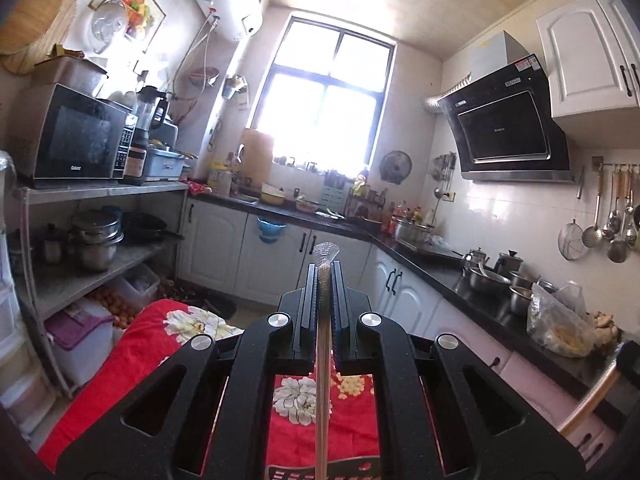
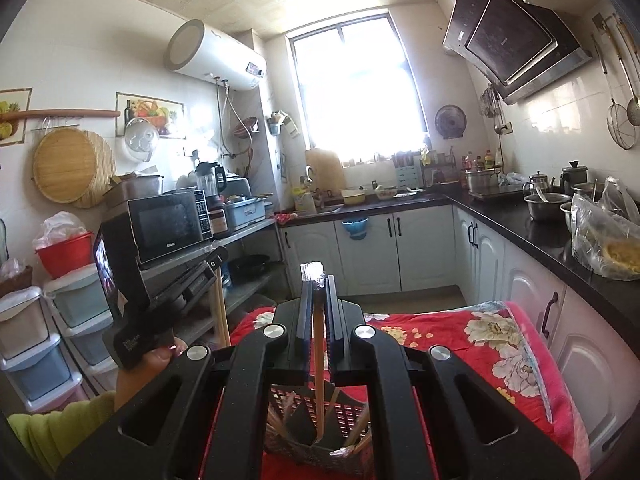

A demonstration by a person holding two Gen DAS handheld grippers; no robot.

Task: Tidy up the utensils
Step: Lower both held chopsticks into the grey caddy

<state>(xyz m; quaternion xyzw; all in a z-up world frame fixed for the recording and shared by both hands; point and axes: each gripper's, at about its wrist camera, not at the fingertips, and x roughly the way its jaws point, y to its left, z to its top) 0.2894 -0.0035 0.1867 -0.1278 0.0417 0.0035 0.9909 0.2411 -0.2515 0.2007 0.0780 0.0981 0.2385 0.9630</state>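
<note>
From the left wrist, the left hand-held gripper (image 1: 327,276) points level across a kitchen, jaws pinched together on a long, thin wooden utensil (image 1: 322,380) that runs down between the pads and off the bottom edge. A clear, dimpled plastic end (image 1: 327,254) pokes out past the tips; whether it is a wrapper or part of the utensil is hard to say at this angle. Below lies a red floral cloth (image 1: 160,328), and the dark slotted rim of a utensil basket (image 1: 348,472) just shows at the bottom.

From the right wrist, the right hand-held gripper (image 2: 319,284) is likewise closed on a similar wooden stick (image 2: 319,360), with a shiny clear tip (image 2: 313,270) above the pads. Its lower end reaches down into the dark perforated utensil basket (image 2: 348,416), which stands on the red cloth (image 2: 460,340) and holds several other wooden sticks (image 2: 276,424) leaning at angles. At left, the other gripper (image 2: 200,276) is seen side-on with a stick (image 2: 220,312) hanging below it, carried by a hand (image 2: 160,360) in a green sleeve (image 2: 60,432).

These sticks look light, stiff and smooth. A pinch near the upper end, as here, leaves a long lever below, so they could swing or slip between the pads; gripping a little nearer the middle would likely steady them. They seem sturdy, though the thin plastic tips may crumple.
</note>
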